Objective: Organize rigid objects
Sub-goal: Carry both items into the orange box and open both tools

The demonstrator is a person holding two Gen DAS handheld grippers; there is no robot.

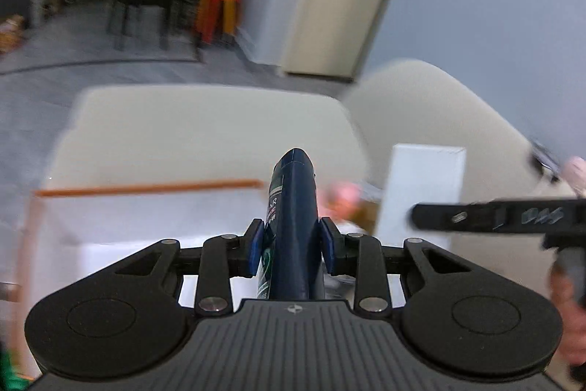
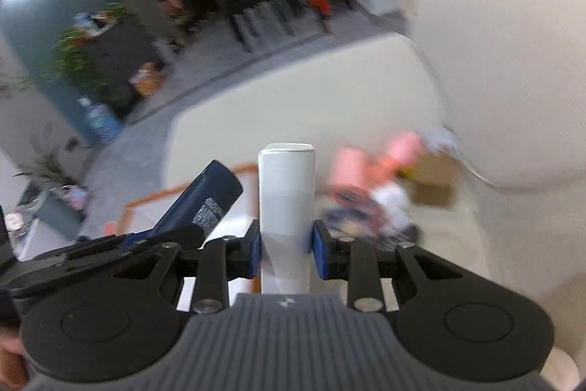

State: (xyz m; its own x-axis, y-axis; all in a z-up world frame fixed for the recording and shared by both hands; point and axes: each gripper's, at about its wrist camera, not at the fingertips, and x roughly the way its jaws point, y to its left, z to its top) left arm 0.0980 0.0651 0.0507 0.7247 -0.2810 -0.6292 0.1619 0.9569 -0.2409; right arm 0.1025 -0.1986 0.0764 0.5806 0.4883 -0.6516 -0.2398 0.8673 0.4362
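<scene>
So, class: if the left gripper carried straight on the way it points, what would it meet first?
Probably the cream sofa cushion, beyond the dark blue bottle that the left gripper holds; blur leaves depth uncertain.

Two grippers, two containers, one orange-rimmed bin, and a blurred heap I cannot count.

I count two grippers, my left gripper (image 1: 293, 246) and my right gripper (image 2: 286, 250), and each carries one container: one dark blue bottle (image 1: 295, 215) and one white cylinder (image 2: 286, 204). I see one white bin with an orange rim (image 1: 146, 187), one cream sofa (image 1: 205, 134) with one rounded back cushion (image 2: 505, 61), and one brown cardboard box (image 2: 432, 184). The pink and dark things (image 2: 370, 185) piled beside that box are too blurred to number.
</scene>
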